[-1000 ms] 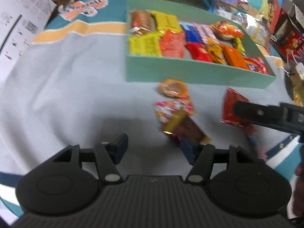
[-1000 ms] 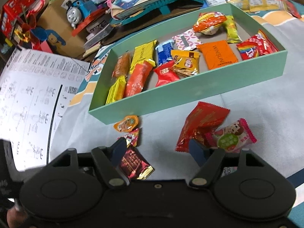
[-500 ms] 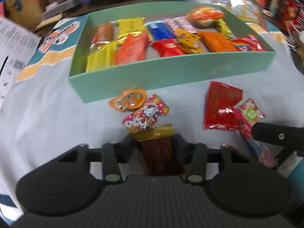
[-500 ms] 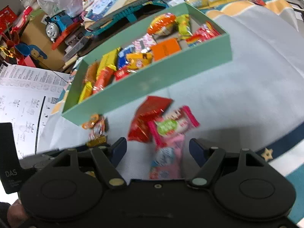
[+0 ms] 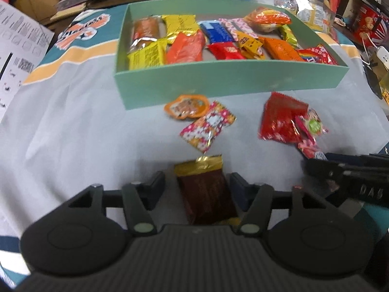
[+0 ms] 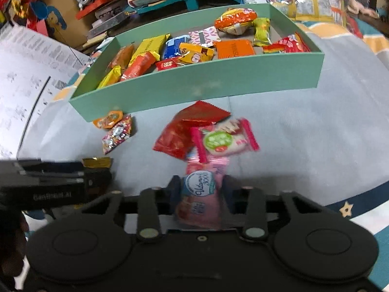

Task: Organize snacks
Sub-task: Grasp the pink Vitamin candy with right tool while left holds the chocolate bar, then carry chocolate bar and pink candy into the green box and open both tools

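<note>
A pale grey cloth (image 5: 73,131) with teal and yellow bands covers the surface. Directly ahead of both tools sits a mint-green box (image 5: 218,82) filled with wrapped snacks. Loose on the cloth before its near wall lie an orange jelly cup (image 5: 186,107), a Hello Kitty packet (image 5: 207,126), a red foil pouch (image 5: 279,119) and a pink-edged candy pack (image 6: 223,140) overlapping it. A printed paper sheet (image 6: 22,77) lies far left.
</note>
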Demonstrator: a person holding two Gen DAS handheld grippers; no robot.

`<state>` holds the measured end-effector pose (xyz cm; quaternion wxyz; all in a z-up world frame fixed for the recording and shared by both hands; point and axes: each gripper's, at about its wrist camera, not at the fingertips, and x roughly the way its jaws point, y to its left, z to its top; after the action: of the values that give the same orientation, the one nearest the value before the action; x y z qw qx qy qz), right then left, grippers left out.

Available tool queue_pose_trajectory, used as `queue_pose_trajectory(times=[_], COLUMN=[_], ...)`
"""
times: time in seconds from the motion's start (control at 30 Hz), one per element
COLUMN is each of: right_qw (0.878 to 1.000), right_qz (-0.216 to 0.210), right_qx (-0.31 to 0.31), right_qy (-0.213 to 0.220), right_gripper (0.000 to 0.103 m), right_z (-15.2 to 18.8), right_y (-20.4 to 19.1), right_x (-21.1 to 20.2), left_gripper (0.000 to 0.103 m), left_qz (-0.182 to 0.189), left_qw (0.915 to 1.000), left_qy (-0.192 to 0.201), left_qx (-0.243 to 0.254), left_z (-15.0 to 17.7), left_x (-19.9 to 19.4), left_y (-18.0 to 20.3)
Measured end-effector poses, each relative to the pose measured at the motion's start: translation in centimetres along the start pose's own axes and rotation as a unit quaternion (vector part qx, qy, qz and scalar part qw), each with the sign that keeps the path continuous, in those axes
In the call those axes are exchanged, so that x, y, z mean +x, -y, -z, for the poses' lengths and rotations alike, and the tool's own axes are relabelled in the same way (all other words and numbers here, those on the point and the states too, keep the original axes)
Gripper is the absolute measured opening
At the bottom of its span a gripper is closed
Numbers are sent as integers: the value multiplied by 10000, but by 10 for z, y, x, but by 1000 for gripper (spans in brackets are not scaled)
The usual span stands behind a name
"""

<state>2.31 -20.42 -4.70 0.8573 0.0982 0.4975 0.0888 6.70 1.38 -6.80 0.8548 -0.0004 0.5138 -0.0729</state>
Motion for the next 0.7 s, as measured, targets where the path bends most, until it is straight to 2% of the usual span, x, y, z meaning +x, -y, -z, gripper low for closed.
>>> queue_pose_trajectory(times=[0.2, 0.3, 0.47, 0.5, 0.6, 0.67, 0.7], right_qw=[9997, 9996, 9998, 9998, 9993, 9980, 9980], right_qz=[-222, -256, -169, -150, -68, 22, -64], right_qx=[58, 55, -109, -145, -364, -633, -625], right_qy=[-99, -122, -73, -63, -25, -24, -70], right_gripper=[30, 30, 32, 32, 32, 31, 30], right_z=[3, 3, 10, 11, 13, 14, 14], right_y=[0, 3, 1, 0, -4, -11, -13], right_x=[-1, -1, -4, -5, -5, -6, -6], left_gripper=[63, 38, 38, 43, 45, 39, 37], left_qz=[-87, -210, -161, -158, -156, -139, -140], left_qw=[9999, 9992, 9994, 9995, 9996, 9995, 9994], left_qy=[-44, 75, 77, 55, 75, 92, 112], left_qx=[142, 322, 284, 278, 231, 279, 295], left_z=[7, 11, 13, 13, 17, 18, 18], left_x=[-1, -5, -8, -8, -9, -10, -10], left_y=[7, 13, 9, 8, 5, 7, 7])
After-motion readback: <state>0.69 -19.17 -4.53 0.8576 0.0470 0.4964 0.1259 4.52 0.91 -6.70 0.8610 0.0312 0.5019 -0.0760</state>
